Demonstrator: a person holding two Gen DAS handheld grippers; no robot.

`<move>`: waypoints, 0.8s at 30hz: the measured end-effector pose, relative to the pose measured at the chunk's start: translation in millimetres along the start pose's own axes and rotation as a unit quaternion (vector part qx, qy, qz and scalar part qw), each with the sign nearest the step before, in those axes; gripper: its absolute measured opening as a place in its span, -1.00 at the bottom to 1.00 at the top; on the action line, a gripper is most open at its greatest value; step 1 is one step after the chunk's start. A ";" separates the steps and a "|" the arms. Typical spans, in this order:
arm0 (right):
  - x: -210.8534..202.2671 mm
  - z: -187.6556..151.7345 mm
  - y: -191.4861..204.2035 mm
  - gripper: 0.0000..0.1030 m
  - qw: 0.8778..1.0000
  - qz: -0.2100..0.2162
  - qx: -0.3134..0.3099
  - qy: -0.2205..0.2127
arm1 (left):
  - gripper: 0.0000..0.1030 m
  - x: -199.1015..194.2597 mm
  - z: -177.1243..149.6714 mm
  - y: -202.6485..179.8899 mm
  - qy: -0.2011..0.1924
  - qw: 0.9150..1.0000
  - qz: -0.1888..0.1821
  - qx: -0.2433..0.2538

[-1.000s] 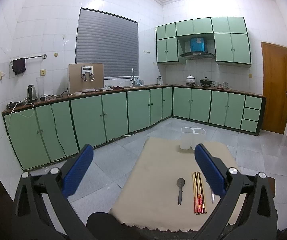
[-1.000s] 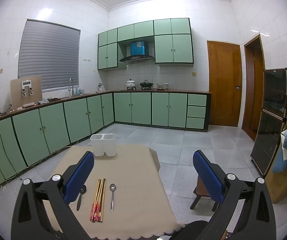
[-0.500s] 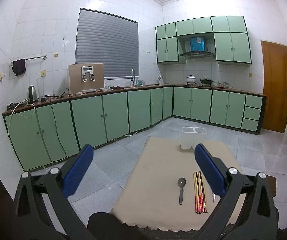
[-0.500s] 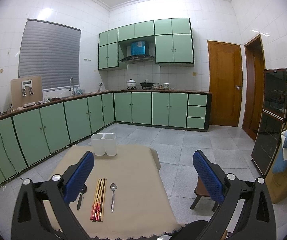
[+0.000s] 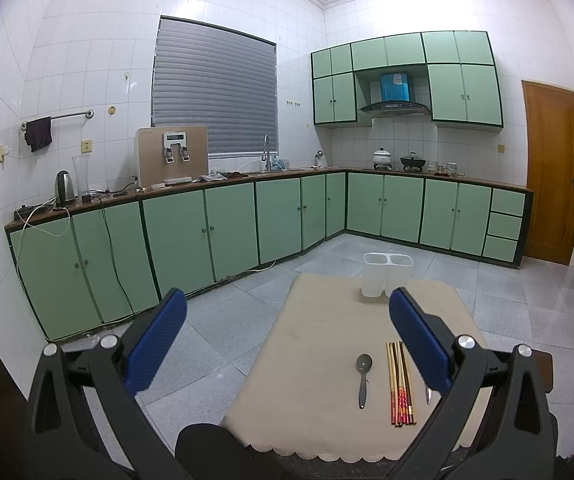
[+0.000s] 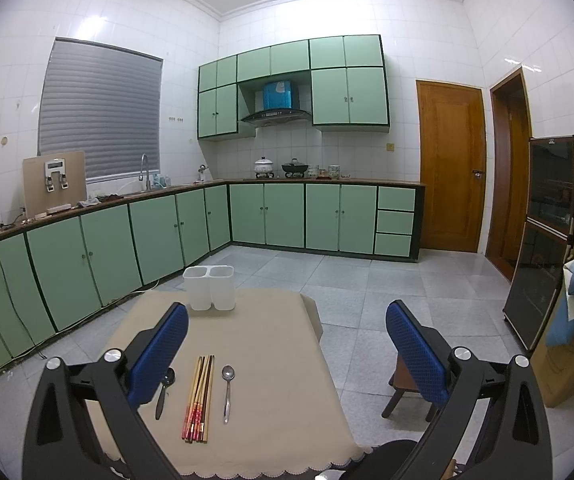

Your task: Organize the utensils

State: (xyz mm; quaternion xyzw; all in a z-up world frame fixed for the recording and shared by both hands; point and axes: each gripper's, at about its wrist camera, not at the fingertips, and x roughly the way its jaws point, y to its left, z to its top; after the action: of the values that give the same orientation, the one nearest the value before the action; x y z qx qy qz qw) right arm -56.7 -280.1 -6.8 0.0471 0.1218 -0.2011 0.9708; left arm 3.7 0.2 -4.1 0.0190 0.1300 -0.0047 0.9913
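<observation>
Moved: almost nothing; both views look the same as a moment ago, with only a tiny shift.
Left gripper [image 5: 287, 334]: wide open, holds nothing, hangs above the near edge of the table [image 5: 315, 332].
Right gripper [image 6: 287, 336]: wide open too, holds nothing, hangs above the same edge.
Chopsticks [image 6: 199, 398]: flat on the cloth, long way pointing from the grippers toward the holder.
Dark spoon [image 5: 363, 378]: left of the chopsticks, nearer the left gripper.
Silver spoon [image 6: 227, 390]: right of the chopsticks, nearer the right gripper.
Holder [image 6: 209, 288]: white, two cups joined, upright at the far end, well apart from the utensils.
Inside the holder: looks empty; I cannot see the bottom.
</observation>
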 end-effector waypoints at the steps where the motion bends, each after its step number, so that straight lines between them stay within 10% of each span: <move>1: 0.0 -0.1 -0.2 0.89 1.000 0.000 0.000 0.000 | 0.91 0.0 -0.3 0.0 -0.001 1.000 0.000 0.000; 24: -0.4 -0.5 -0.9 0.89 1.000 0.002 0.001 0.002 | 0.91 1.9 -1.5 1.4 0.000 1.000 0.001 0.001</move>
State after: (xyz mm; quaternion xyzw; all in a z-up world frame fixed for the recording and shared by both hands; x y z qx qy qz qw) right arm -57.5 -280.7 -7.2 0.0484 0.1231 -0.1994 0.9710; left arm 5.1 1.6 -6.0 0.0200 0.1302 -0.0034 0.9913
